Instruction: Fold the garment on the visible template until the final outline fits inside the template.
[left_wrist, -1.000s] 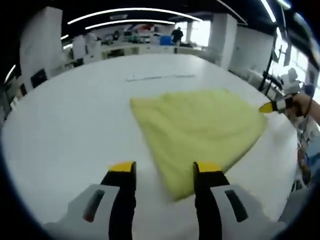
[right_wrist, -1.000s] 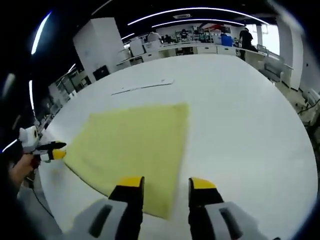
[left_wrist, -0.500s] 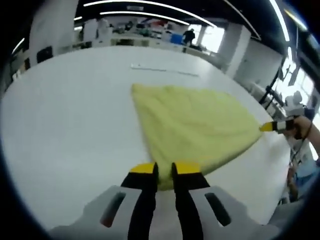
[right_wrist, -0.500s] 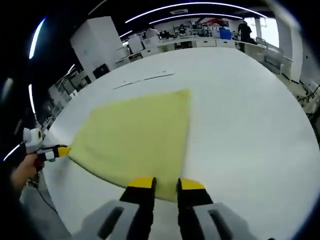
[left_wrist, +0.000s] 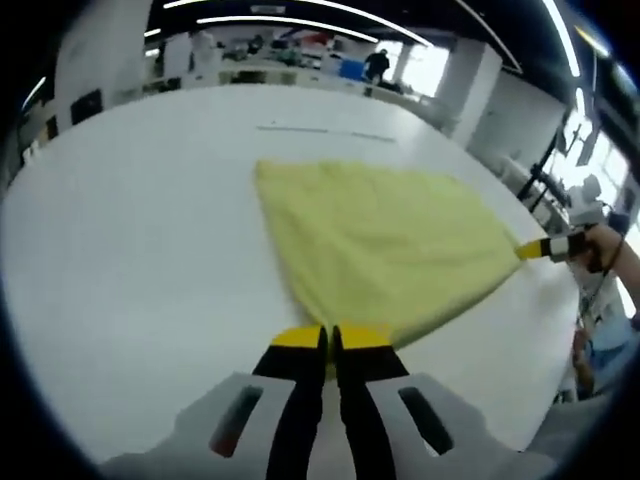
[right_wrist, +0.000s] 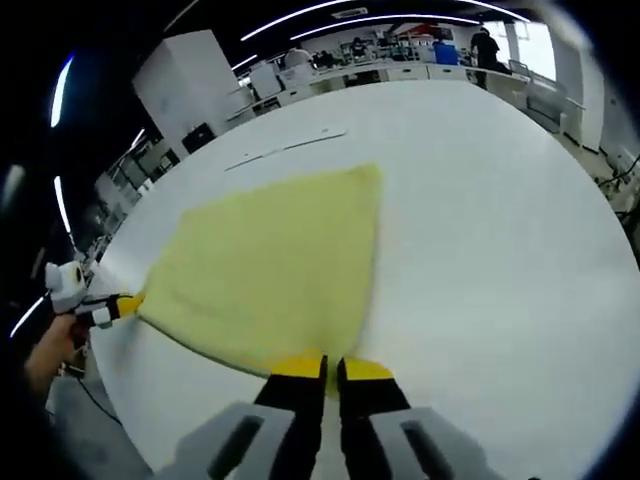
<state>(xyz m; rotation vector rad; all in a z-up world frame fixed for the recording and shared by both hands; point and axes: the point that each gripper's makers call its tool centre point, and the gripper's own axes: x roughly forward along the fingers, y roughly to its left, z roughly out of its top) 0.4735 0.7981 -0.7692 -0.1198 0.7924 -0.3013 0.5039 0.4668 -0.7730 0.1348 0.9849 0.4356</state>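
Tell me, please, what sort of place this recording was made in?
Probably a large open lab or workshop. A wide white table holds a yellow garment, long strip lights run overhead, and benches crowded with equipment line the far wall, where a person stands.

Bright, even light from ceiling strips (left_wrist: 300, 20). Soft, slightly blurred pictures. Strong fisheye bending at the edges; window (right_wrist: 545, 50) glare far right.

Curved ceiling light strips (left_wrist: 300, 18) glow above distant workbenches (right_wrist: 400, 88) and white pillars (right_wrist: 190, 85).
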